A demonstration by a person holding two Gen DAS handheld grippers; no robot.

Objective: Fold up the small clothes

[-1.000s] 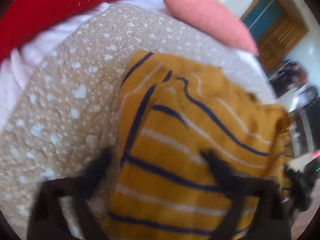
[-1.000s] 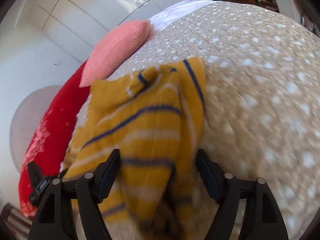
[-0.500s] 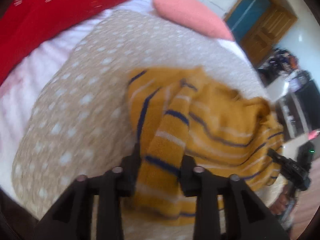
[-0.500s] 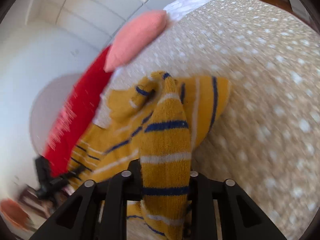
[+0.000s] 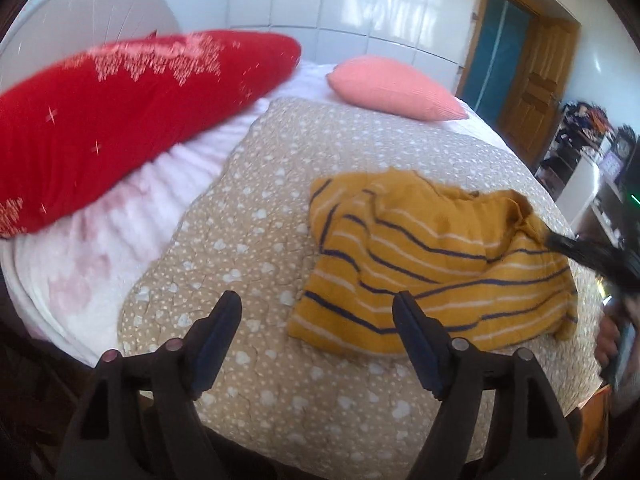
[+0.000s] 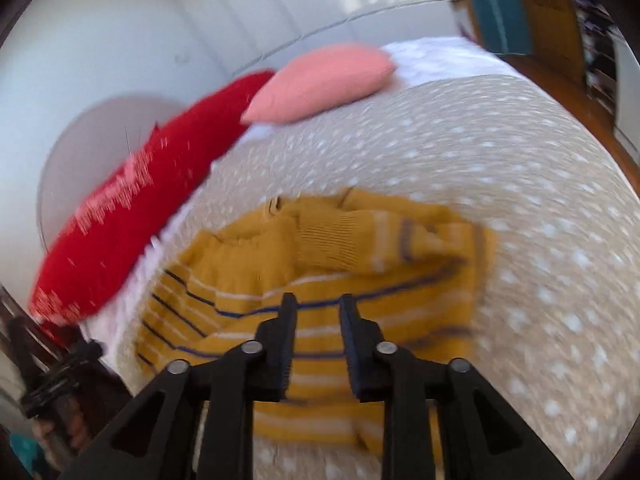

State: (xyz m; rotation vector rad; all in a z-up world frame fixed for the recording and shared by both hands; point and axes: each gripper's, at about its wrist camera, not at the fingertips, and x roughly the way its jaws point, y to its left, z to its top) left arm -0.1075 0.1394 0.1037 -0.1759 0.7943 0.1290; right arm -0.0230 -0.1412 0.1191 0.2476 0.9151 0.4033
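— Where's the jumper?

— The mustard-yellow knitted jumper with navy and white stripes (image 5: 432,264) lies bunched in a rough heap on the beige quilted bedspread dotted with white hearts (image 5: 256,240), toward its right side as the left camera sees it.

— And the left gripper (image 5: 316,316)?

— Its jaws are spread wide with nothing between them, held above the bedspread just beside the jumper's near-left corner.

— The right gripper (image 6: 315,308)?

— It hovers over the jumper with its fingers (image 6: 286,332) drawn near each other, a narrow gap between. The picture is blurred, so I cannot tell whether any cloth is caught there.

— Anything else on the bed?

— A long red cushion with pale speckled markings (image 5: 120,120) and a salmon-pink knitted pillow (image 5: 396,88) by the headboard.
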